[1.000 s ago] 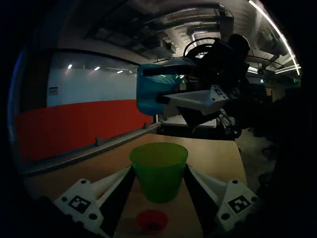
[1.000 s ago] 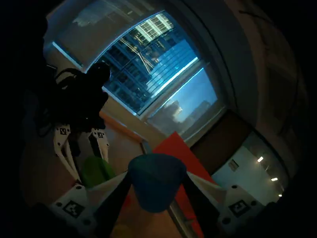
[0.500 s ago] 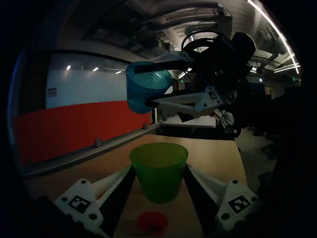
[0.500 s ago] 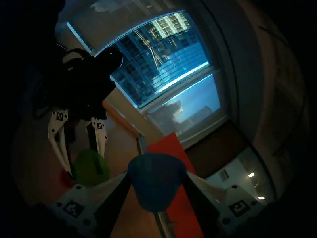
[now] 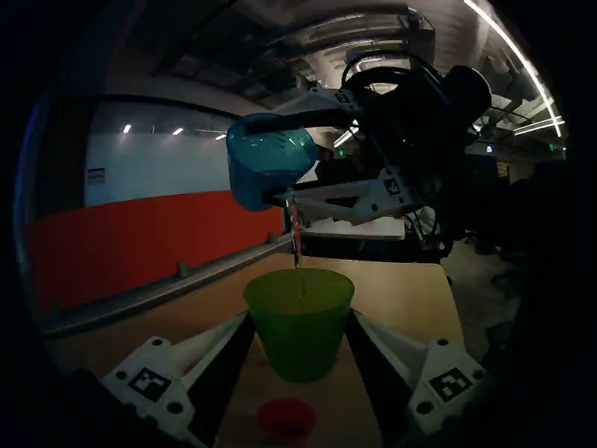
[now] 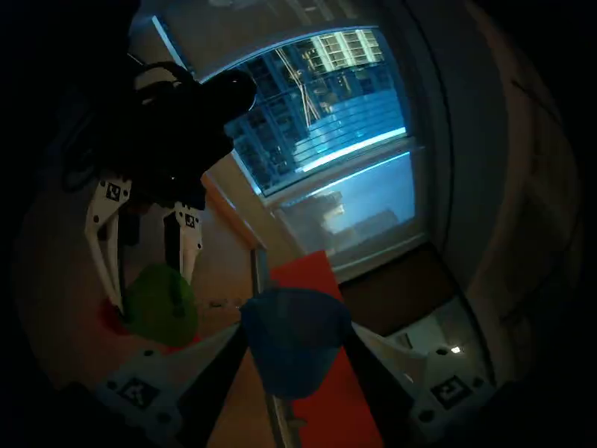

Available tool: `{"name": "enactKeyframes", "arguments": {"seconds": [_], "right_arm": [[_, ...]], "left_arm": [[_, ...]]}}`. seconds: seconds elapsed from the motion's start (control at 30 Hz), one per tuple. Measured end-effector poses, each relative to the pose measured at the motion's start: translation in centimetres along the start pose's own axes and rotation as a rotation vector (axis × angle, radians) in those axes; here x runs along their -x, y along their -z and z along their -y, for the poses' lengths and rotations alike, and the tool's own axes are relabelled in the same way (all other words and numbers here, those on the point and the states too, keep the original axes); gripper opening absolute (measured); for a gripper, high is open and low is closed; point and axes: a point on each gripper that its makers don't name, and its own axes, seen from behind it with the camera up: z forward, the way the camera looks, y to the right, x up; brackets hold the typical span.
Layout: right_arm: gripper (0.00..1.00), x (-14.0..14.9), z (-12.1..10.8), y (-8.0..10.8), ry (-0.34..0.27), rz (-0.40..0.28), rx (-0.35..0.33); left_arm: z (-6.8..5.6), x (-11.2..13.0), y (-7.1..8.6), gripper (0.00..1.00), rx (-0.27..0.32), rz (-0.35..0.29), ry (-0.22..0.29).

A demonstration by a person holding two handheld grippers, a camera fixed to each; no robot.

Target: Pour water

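Observation:
In the left gripper view my left gripper [image 5: 301,340] is shut on a green cup [image 5: 300,321], held upright above the wooden table [image 5: 403,291]. Above it my right gripper [image 5: 287,160] holds a blue cup [image 5: 263,158] tipped on its side, and a thin stream of water [image 5: 295,243] falls from its rim into the green cup. In the right gripper view the right gripper [image 6: 295,351] is shut on the blue cup [image 6: 292,337]; the green cup [image 6: 160,302] sits lower left between the left gripper's white fingers [image 6: 101,239].
A small red lid [image 5: 286,417] lies on the table just below the green cup. A red and white wall [image 5: 134,231] runs along the table's left side. A large window [image 6: 328,149] shows in the right gripper view. The room is dim.
The right gripper has tipped the blue cup further and shifted it left over the green cup; water now streams out. The left gripper and green cup have stayed still.

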Motion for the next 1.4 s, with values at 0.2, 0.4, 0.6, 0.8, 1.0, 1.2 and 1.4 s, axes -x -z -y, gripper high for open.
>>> {"name": "enactKeyframes", "arguments": {"seconds": [0.2,0.4,0.6,0.8,1.0,1.2,1.4], "right_arm": [[0.9,0.1,-0.3,-0.3,0.036,0.005,0.006],[0.9,0.2,-0.6,-0.5,0.067,0.006,0.013],[0.9,0.0,-1.2,-0.7,0.088,0.003,0.026],[0.89,-0.1,-1.6,-0.8,0.118,0.006,0.033],[0.89,-0.3,-2.0,-1.0,0.137,0.006,0.042],[0.89,-0.5,-2.2,-1.2,0.17,0.008,0.047],[0.89,-0.9,-2.6,-1.2,0.195,0.006,0.054]], "left_arm": [[0.0,0.1,0.0,0.83,-0.002,0.002,-0.001],[-0.2,0.1,0.0,0.83,0.001,0.002,-0.003],[-0.1,0.3,-0.1,0.83,0.001,0.003,-0.003],[0.1,0.3,-0.1,0.83,0.0,0.001,0.001],[0.0,0.4,-0.1,0.83,0.001,0.004,-0.002],[-0.1,0.2,-0.1,0.83,0.002,0.004,-0.004],[-0.2,0.0,0.1,0.83,0.004,0.0,-0.001]]}}
